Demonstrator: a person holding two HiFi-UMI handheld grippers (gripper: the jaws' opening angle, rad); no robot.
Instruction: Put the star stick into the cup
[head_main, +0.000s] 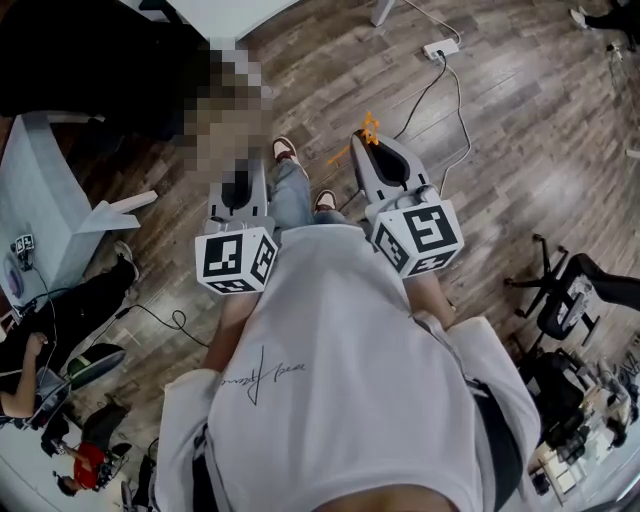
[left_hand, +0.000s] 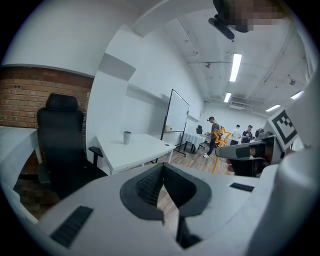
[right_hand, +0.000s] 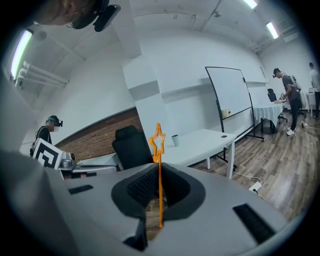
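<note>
My left gripper (left_hand: 162, 170) holds nothing, its fingers pressed together. My right gripper (right_hand: 158, 171) pinches the star stick (right_hand: 159, 144) upright between its fingers, with the star standing above the fingertips. The cup (right_hand: 174, 140) stands well away on the white worktop (right_hand: 202, 144).

The head camera is looking steeply down past a white shirt (head_main: 330, 340) onto the left gripper (head_main: 240, 188), the right gripper (head_main: 375, 150) and the wooden floor (head_main: 500, 120). Each gripper camera is riding just behind its own jaws and facing level across the room, with the star stick (right_hand: 159, 145) standing close to the right lens. Both are sharing the far white table (left_hand: 135, 150), its cup (left_hand: 127, 137) and the whiteboard (left_hand: 175, 117), seemingly from slightly different angles.
</note>
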